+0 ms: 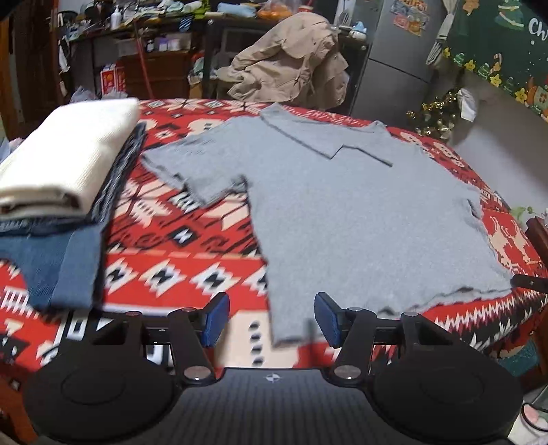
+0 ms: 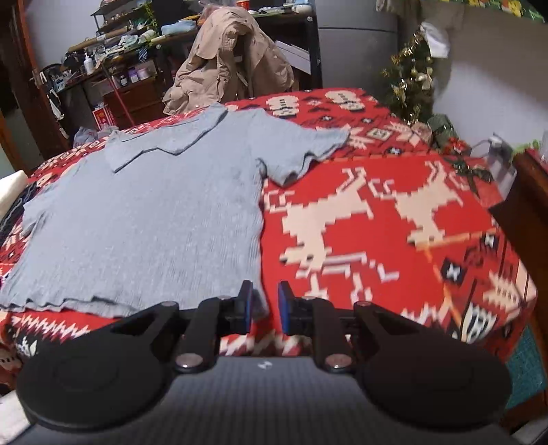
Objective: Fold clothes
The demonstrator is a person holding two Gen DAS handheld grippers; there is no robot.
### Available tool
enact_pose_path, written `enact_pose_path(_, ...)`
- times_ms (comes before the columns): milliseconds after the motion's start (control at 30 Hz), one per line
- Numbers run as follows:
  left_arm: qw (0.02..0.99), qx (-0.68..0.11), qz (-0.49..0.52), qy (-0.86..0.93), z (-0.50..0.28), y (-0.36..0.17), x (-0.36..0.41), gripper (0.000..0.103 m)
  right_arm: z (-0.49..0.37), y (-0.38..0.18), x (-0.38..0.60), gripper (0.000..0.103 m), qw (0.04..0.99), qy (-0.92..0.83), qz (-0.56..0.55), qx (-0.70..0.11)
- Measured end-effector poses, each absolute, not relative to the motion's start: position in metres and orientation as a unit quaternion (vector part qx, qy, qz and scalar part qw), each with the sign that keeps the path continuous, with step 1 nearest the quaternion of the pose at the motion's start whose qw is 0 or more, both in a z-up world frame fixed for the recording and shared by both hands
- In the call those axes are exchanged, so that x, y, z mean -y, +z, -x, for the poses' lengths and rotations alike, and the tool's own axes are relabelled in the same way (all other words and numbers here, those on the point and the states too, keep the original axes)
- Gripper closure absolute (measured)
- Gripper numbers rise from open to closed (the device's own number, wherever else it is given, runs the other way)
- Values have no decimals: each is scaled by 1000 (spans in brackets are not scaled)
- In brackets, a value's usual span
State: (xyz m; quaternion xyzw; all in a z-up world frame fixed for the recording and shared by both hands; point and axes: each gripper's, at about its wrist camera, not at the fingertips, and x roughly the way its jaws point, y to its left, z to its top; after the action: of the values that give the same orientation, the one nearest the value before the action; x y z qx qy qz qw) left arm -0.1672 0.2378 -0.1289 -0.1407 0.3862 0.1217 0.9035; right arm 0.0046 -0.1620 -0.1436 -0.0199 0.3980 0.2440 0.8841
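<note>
A grey short-sleeved collared shirt (image 1: 346, 219) lies spread flat on the red patterned tablecloth (image 1: 178, 246), collar at the far side, hem toward me. My left gripper (image 1: 272, 320) is open at the shirt's near left hem corner, which lies between its blue pads without being clamped. In the right wrist view the same shirt (image 2: 147, 219) fills the left half. My right gripper (image 2: 265, 308) is open with a narrow gap, right at the shirt's near right hem corner. The tablecloth (image 2: 394, 219) shows a reindeer pattern there.
A stack of folded clothes (image 1: 65, 171), white on top of blue denim, sits at the table's left. A beige jacket (image 1: 294, 65) hangs over a chair behind the table. A small Christmas tree (image 2: 411, 78) stands at the far right, cluttered shelves (image 1: 137, 30) at the back.
</note>
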Motion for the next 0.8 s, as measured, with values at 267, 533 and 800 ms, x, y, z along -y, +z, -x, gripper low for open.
enact_pose_path(267,894,-407,144,123,167,-141,-232,58,-2,-148,153,80,881,245,24,-405)
enact_pose_path(533,903,-382,136,142,166,-134,-228,100,2,-144,149,99,883,239,35,-403)
enact_pose_path(800,898,-388,138,157,175,-130,-238,100,8,-138,159,99,876,246,23,-414)
